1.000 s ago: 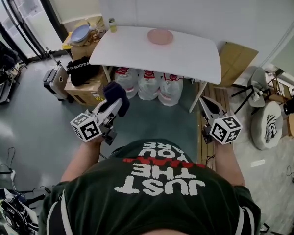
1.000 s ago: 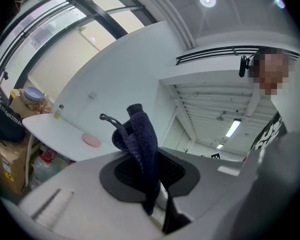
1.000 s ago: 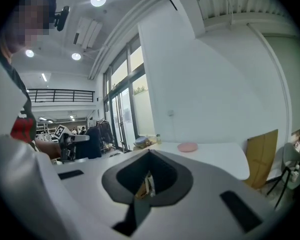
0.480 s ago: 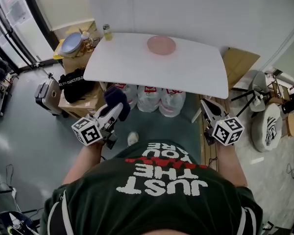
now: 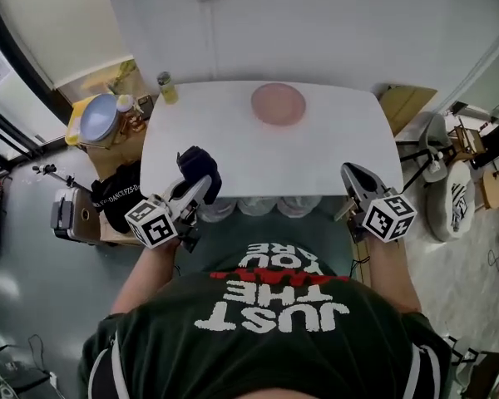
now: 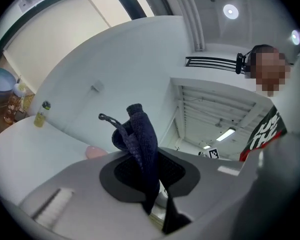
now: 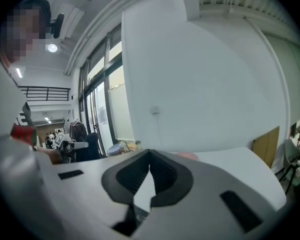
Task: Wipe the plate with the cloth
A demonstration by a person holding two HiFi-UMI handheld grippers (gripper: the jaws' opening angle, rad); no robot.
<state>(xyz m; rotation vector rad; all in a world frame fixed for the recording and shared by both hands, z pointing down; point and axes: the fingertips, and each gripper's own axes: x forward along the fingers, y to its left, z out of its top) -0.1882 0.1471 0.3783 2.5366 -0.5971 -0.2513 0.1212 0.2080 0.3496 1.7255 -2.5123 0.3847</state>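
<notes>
Left claw (image 5: 195,194) is clamped tight on the dark blue cloth (image 5: 198,165), which bunches up past the jaw tips. Right claw (image 5: 355,177) is closed all the way, pads meeting, nothing in it. Both sit at the near edge of the white table (image 5: 233,152), one toward each near corner. The pink plate (image 5: 278,104) is well ahead of both claws, roughly between them, by the far edge. Ahead and to the left of the left claw, a small yellowish bottle (image 5: 166,88) stands on the far corner. A blue bowl (image 5: 98,116) sits off the table beyond it.
</notes>
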